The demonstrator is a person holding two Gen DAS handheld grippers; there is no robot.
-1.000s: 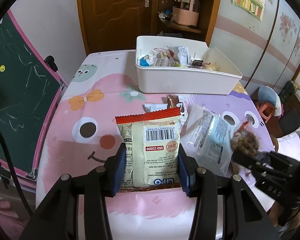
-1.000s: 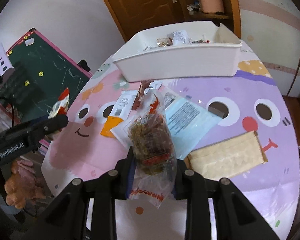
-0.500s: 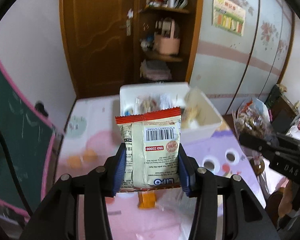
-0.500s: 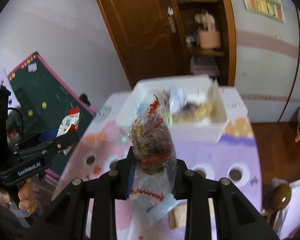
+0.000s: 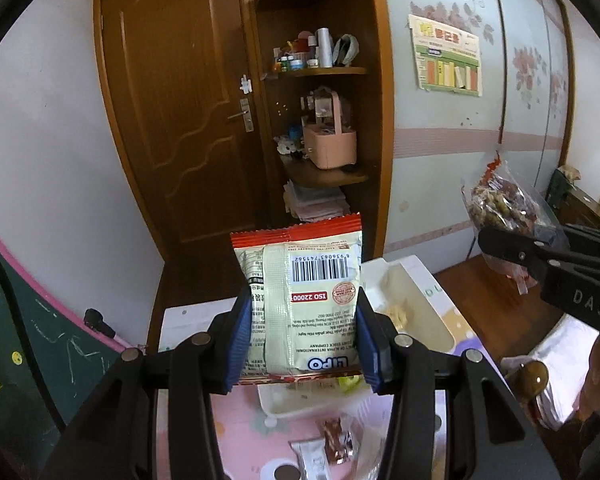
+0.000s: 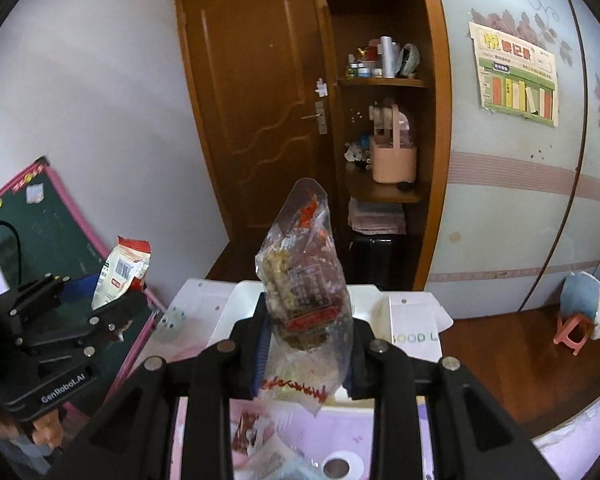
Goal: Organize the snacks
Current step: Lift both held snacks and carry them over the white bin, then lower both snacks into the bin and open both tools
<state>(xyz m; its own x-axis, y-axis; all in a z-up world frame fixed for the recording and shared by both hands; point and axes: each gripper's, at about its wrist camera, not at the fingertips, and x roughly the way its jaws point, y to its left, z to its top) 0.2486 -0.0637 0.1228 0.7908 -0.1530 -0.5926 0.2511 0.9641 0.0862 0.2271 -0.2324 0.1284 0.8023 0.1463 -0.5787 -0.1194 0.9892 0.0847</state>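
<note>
White bin (image 5: 404,280) half hidden, left fingers (image 5: 236,332) gripping cracker packet (image 5: 300,304), right fingers (image 6: 262,344) gripping nut bag (image 6: 304,288)

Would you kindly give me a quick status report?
Left gripper shut on cream red-edged snack packet. Right gripper shut on clear snack bag. White plastic bin below, nothing blocking.

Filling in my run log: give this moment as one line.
left gripper: shut on cracker packet | right gripper: shut on clear nut bag | both above white bin
</note>
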